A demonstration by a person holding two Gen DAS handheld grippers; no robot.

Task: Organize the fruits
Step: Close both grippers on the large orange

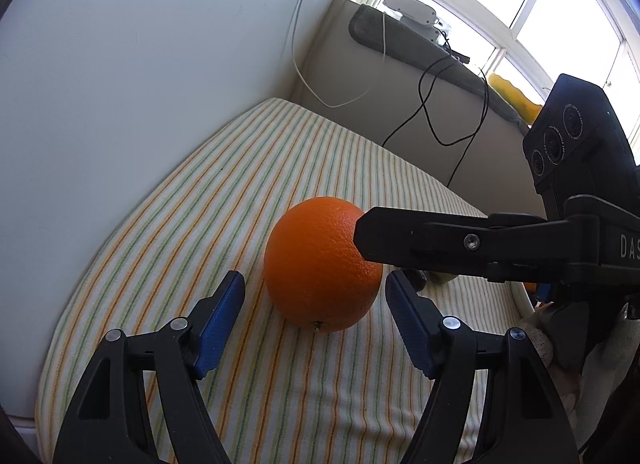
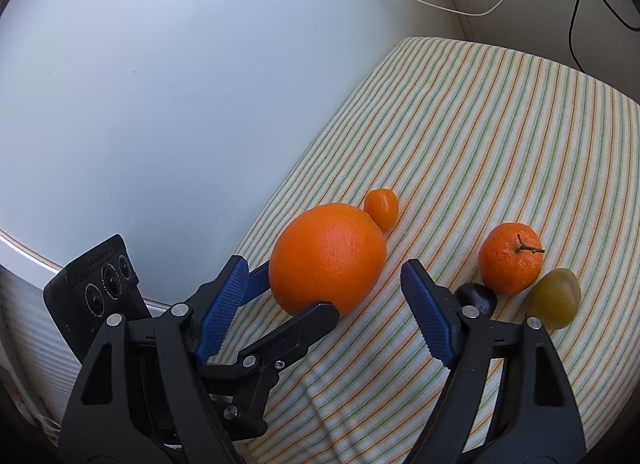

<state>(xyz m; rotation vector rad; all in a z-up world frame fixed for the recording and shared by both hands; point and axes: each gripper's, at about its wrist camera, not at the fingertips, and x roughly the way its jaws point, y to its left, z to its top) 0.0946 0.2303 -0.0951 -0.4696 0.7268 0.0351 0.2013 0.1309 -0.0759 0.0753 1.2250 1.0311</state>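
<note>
A large orange (image 1: pixel 320 268) (image 2: pixel 328 256) lies on a striped cloth (image 1: pixel 224 199) (image 2: pixel 500 135). My left gripper (image 1: pixel 316 300) is open, with its blue pads on either side of the orange's near half and a gap showing on the left. My right gripper (image 2: pixel 326 304) is open too, and the orange sits just past its tips. The two grippers reach the orange from crossing directions, so a black right finger (image 1: pixel 420 240) lies across its upper right. To the right are a small kumquat (image 2: pixel 382 207), a stemmed mandarin (image 2: pixel 510 262), a dark plum (image 2: pixel 478 298) and a yellow-green fruit (image 2: pixel 554 298).
A smooth white curved surface (image 1: pixel 140 83) (image 2: pixel 160 103) borders the cloth on the left. White and black cables (image 1: pixel 432 111) hang down the wall behind. A sill under the window (image 1: pixel 568 23) holds white devices (image 1: pixel 412 11). A gloved hand (image 1: pixel 560 348) holds the right gripper.
</note>
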